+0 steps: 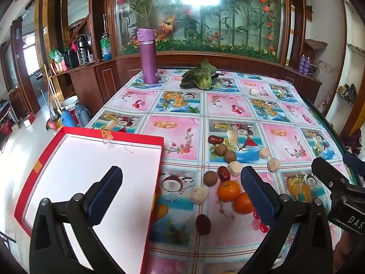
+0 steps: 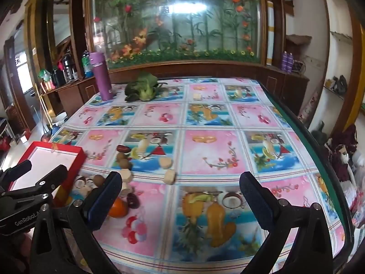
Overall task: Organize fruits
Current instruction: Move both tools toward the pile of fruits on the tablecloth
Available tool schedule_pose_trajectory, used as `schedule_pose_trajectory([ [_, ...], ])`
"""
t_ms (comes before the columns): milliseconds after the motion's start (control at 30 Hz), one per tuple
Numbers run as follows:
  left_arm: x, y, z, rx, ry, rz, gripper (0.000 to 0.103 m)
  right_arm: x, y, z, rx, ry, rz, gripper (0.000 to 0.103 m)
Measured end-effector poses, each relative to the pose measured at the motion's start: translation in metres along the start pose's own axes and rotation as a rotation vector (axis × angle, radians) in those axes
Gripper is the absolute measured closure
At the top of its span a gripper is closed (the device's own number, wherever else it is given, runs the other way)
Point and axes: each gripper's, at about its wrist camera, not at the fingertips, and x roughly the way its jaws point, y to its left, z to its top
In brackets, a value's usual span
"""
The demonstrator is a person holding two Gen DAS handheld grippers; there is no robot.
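Bright fruit-print oilcloth covers the bench (image 1: 228,105), where two round oranges (image 1: 228,190), dark red dates (image 1: 215,139) and brown longans (image 1: 221,149) lie scattered near its front edge, beside a shallow red-rimmed white box (image 1: 91,171) at the left edge. Left tongs (image 1: 182,191) and right tongs (image 2: 180,196) both gape apart, empty.

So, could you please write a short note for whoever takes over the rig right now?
Left gripper: open, empty, hovering over the box's right edge and the fruit.
Right gripper: open, empty, over bare tablecloth to the right of the fruit.
Red box: at the table's left, nothing in it.
Fruit: two oranges, red dates, brown round fruits and pale peeled pieces lie loose beside the box.
Done: nothing sorted yet.
Left: all the fruit.
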Motion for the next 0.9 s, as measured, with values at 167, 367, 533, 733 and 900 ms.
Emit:
schedule_pose_trajectory([
  [167, -0.001, 0.011, -0.001, -0.018, 0.006, -0.002, 0.000, 0.000, 0.007, 0.000, -0.010, 0.007, 0.015, 0.001],
  [367, 0.001, 0.018, -0.006, -0.008, 0.027, 0.022, 0.000, 0.004, 0.016, -0.005, -0.032, 0.021, 0.026, 0.001],
  [533, 0.003, 0.024, -0.010, -0.018, 0.040, 0.032, 0.000, 0.009, 0.021, -0.011, -0.052, 0.038, 0.043, 0.001],
  [733, 0.006, 0.024, -0.010, -0.019, 0.050, 0.039, 0.000, 0.011, 0.024, -0.012, -0.056, 0.042, 0.059, 0.001],
  [900, 0.008, 0.026, -0.013, -0.008, 0.066, 0.028, 0.000, 0.015, 0.025, -0.015, -0.063, 0.063, 0.086, 0.001],
])
